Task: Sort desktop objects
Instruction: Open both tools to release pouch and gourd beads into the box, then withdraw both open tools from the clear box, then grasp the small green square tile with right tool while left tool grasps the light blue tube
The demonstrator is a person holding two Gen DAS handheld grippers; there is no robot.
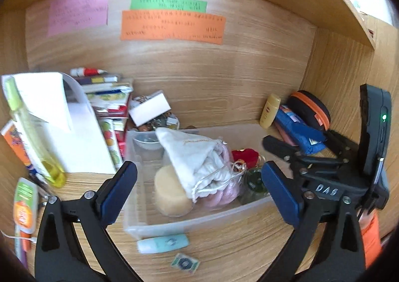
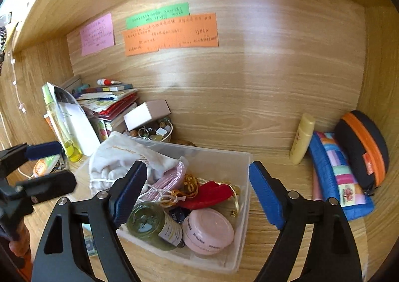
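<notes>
A clear plastic bin (image 1: 199, 222) sits on the wooden desk. It holds a white drawstring pouch (image 1: 194, 157), a tan round puff (image 1: 172, 194), a red pouch (image 2: 207, 196), a green glass bottle (image 2: 154, 226) and a pink jar (image 2: 208, 231). My left gripper (image 1: 198, 170) hovers open above the bin's near left part, with nothing between its pads. My right gripper (image 2: 198, 170) is open over the bin's right end and holds nothing. A mint tube (image 1: 163, 243) and a small sachet (image 1: 185, 263) lie on the desk in front of the bin.
At the back left are stacked books (image 2: 107, 100), a white box (image 2: 147, 113), a bead bowl (image 2: 157, 131) and a yellow-green bottle (image 2: 62, 127). A yellow bottle (image 2: 301, 138), a blue patchwork pouch (image 2: 341, 177) and a black orange-zip case (image 2: 361, 147) stand at the right wall.
</notes>
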